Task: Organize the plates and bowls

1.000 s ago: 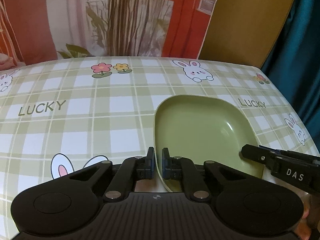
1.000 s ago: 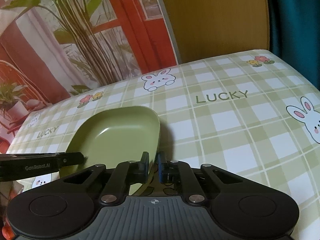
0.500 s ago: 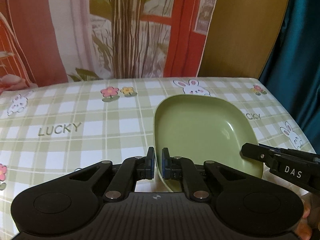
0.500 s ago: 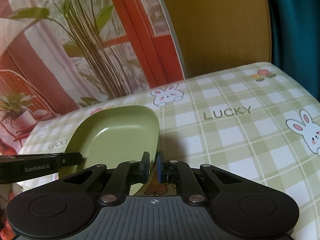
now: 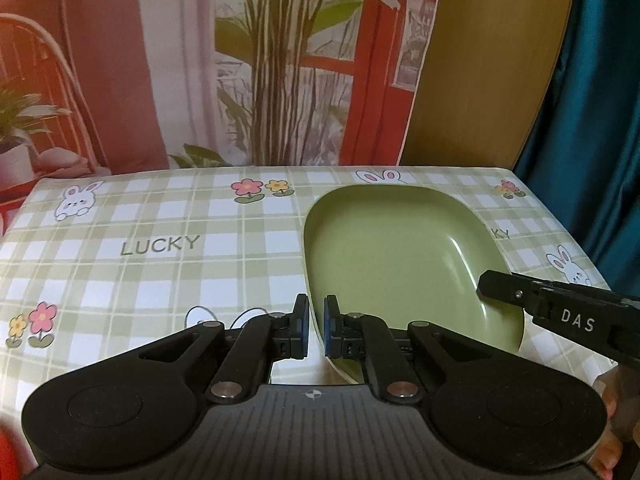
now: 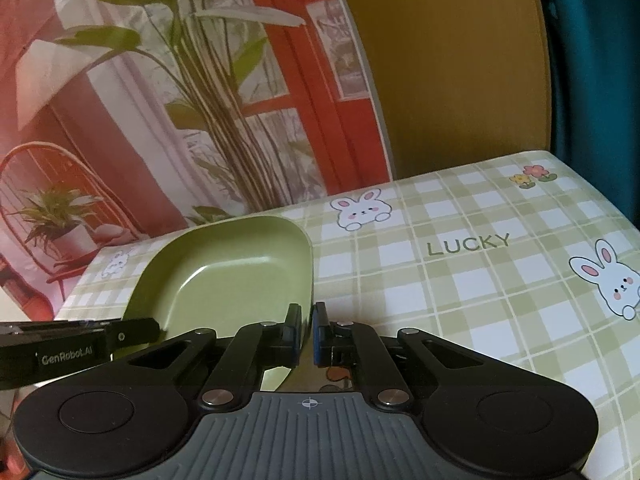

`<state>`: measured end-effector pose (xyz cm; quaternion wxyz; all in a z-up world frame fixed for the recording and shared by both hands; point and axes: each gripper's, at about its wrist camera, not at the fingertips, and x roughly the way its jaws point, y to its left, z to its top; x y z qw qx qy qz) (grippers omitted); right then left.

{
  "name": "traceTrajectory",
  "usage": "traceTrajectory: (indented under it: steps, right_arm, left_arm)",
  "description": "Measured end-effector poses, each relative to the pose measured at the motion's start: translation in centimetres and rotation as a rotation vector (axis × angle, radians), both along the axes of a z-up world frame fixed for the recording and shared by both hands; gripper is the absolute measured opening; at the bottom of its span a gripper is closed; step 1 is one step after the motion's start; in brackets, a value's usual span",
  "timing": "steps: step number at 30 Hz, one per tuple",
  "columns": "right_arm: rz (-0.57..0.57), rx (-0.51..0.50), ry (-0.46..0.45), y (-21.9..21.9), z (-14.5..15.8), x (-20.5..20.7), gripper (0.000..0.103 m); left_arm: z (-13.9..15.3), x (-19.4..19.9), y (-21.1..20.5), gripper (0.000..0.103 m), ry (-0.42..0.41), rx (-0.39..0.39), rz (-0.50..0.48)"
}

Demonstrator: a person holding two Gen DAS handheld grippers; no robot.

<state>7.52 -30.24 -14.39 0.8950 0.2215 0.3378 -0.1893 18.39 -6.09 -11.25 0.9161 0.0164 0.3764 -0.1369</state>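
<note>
A green square plate with rounded corners (image 5: 392, 256) is held in the air above the table by both grippers. My left gripper (image 5: 315, 318) is shut on the plate's left rim. My right gripper (image 6: 307, 320) is shut on the plate's right rim; the plate (image 6: 224, 276) spreads to its left in the right wrist view. The right gripper's finger reaches in from the right in the left wrist view (image 5: 560, 312). The left gripper's finger shows at the left in the right wrist view (image 6: 80, 344).
The table carries a green checked cloth with rabbits, flowers and LUCKY lettering (image 5: 160, 244). A printed backdrop with a plant and red window frame (image 5: 280, 60) hangs behind it. A teal curtain (image 5: 600, 120) hangs at the right, by the table's right edge.
Both grippers have risen with the plate held between them. The table now lies lower and farther off, and more of the backdrop shows.
</note>
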Motion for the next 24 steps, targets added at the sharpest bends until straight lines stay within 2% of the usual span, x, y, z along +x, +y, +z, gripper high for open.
traceTrajectory:
  steps: [10,24]
  right_arm:
    - [0.029,-0.008,-0.012,2.3,1.2,-1.0,0.005]
    - [0.059,-0.012,-0.015,5.2,2.3,-3.0,0.004]
  left_arm:
    - [1.3,-2.6,1.4,0.009,-0.021,-0.017,0.015]
    - [1.7,-7.0,3.4,0.010,-0.014,-0.085,0.069]
